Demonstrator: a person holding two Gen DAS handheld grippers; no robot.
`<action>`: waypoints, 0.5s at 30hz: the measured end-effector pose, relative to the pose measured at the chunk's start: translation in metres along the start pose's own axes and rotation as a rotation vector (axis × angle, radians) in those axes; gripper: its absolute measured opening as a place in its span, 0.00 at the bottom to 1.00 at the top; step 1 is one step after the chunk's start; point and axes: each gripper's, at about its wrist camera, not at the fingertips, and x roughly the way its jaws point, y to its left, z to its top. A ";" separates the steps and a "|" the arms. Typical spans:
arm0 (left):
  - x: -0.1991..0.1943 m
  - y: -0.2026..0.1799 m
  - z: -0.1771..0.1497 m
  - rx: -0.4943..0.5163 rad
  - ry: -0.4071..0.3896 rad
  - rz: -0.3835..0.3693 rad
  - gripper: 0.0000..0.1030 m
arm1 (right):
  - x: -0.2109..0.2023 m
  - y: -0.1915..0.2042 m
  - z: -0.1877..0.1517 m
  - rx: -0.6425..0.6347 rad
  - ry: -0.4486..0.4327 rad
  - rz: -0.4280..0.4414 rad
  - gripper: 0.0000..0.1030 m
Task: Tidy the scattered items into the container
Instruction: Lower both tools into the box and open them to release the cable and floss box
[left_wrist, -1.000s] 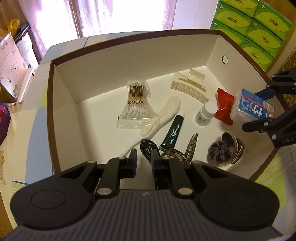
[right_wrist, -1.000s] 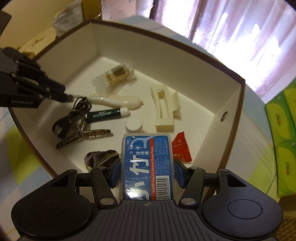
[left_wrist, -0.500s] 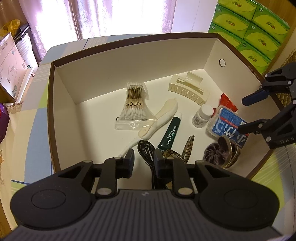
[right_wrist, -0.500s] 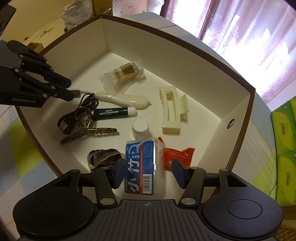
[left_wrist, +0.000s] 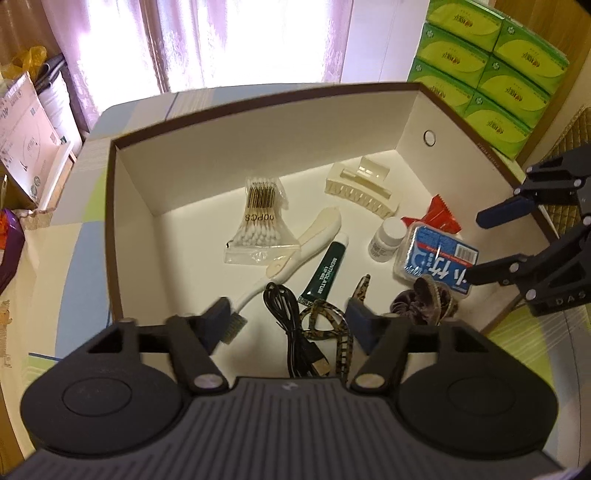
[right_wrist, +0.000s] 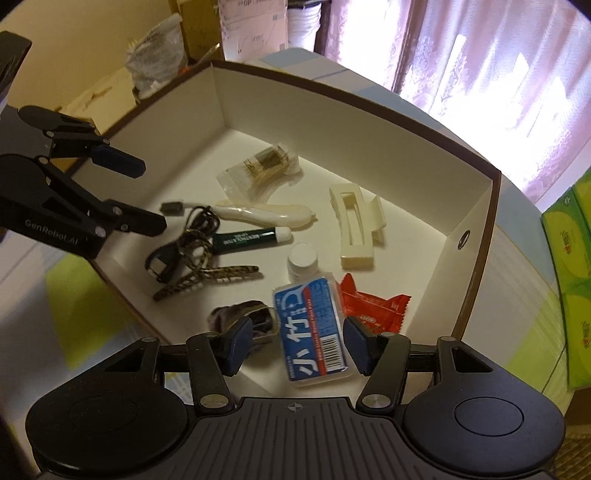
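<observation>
Floss-pick box (right_wrist: 313, 328) lies flat on the floor of the container (left_wrist: 258, 155), near-right corner, touching the purple scrunchie (left_wrist: 424, 299) and overlapping the red snack packet (right_wrist: 373, 308). Right gripper (right_wrist: 295, 345) straddles it with its fingers spread, pads clear of both sides: released, holding nothing. Left gripper (left_wrist: 288, 326) is also spread and empty, above the black USB cable (left_wrist: 295, 325) and leopard hair clip (left_wrist: 332, 325) at the near wall. Cotton swabs (left_wrist: 260, 225), claw clip (left_wrist: 360, 190), lip balm tube (left_wrist: 325, 271) and small white bottle (left_wrist: 384, 240) are all inside.

Judgement: drop-off step looks finished. No loose items visible on the table (left_wrist: 74, 206). Next: lift both grippers straight out without snagging the cable, then check for leftovers.
</observation>
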 end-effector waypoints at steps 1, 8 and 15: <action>-0.004 -0.002 0.000 0.003 -0.008 0.006 0.72 | -0.005 0.003 -0.002 0.006 -0.038 -0.019 1.00; -0.036 -0.015 -0.003 -0.006 -0.071 0.027 0.92 | -0.029 0.017 -0.012 0.072 -0.129 -0.016 1.00; -0.067 -0.029 -0.011 -0.022 -0.117 0.043 0.95 | -0.050 0.036 -0.032 0.127 -0.195 -0.057 1.00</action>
